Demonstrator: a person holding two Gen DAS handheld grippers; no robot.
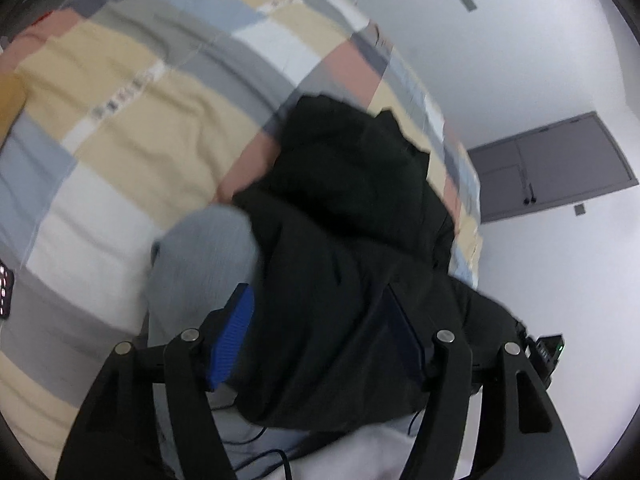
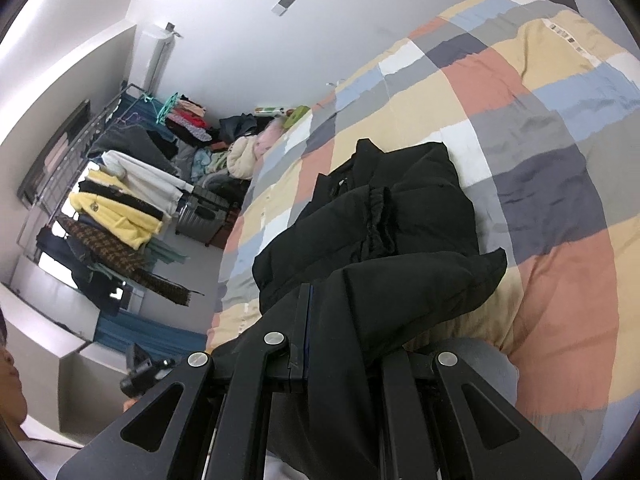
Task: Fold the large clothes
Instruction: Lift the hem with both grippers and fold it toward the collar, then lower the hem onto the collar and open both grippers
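A black padded jacket (image 1: pixel 340 208) lies on a bed with a checked quilt (image 1: pixel 132 92). In the left wrist view my left gripper (image 1: pixel 320 320) has its blue pads wide apart, with the jacket's near edge lying between them, not pinched. In the right wrist view the jacket (image 2: pixel 400 216) is partly folded, a sleeve laid across it. My right gripper (image 2: pixel 344 304) is closed on the jacket's near hem; the cloth covers the right finger, and the left finger (image 2: pixel 305 320) presses against the fabric.
The quilt (image 2: pixel 520 120) covers the whole bed. A clothes rack (image 2: pixel 112 184) with hanging garments and a suitcase (image 2: pixel 204 212) stand left of the bed. A grey door (image 1: pixel 552 168) is in the wall. A phone (image 1: pixel 5 288) lies at the quilt's left edge.
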